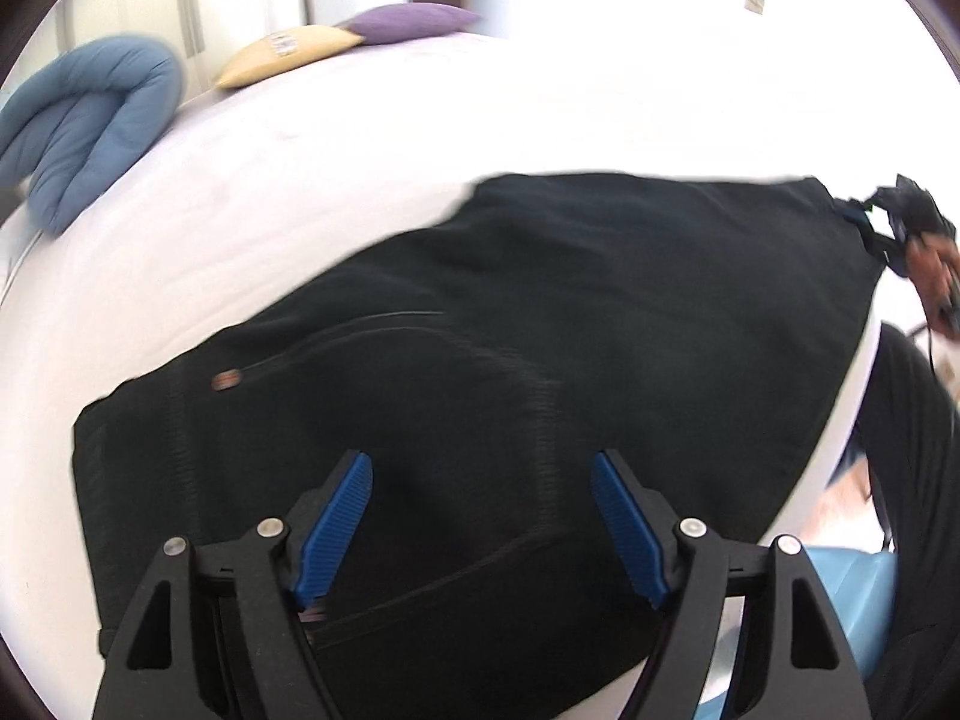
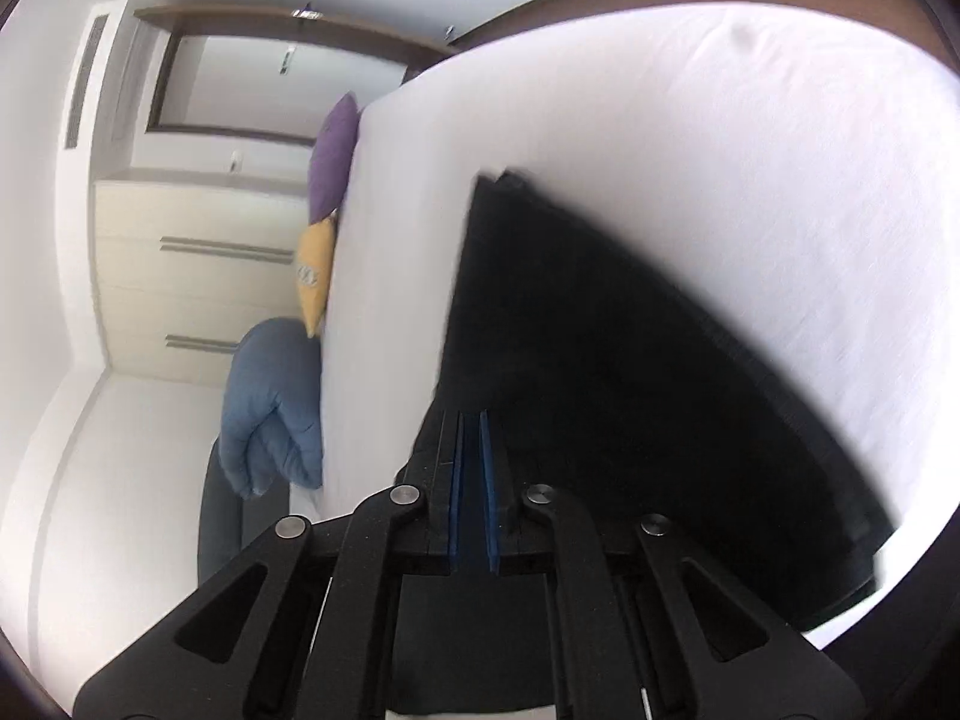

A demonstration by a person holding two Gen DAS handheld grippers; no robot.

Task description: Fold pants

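Pants half laid out, one corner pinched

Pants [image 1: 510,372], black, lie spread across the white bed [image 1: 360,138], waistband end near the left gripper [image 1: 480,531] and the far end reaching toward the right gripper [image 1: 900,210] at the edge of that view. The left gripper hangs over the cloth with its blue pads [image 1: 336,528] well apart and nothing between them. The right gripper [image 2: 475,480] has its pads nearly together; in its own view dark cloth sits right at the tips, and from the left view it seems to meet a corner of the fabric, so it looks clamped on the pants, though the blur leaves some doubt. A blue bolster [image 1: 84,126] and two cushions [image 1: 336,42] sit well away

My reading: the garment is being smoothed and lined up before a fold. Next the open gripper needs to close on an edge by the waistband so both ends can be carried over together
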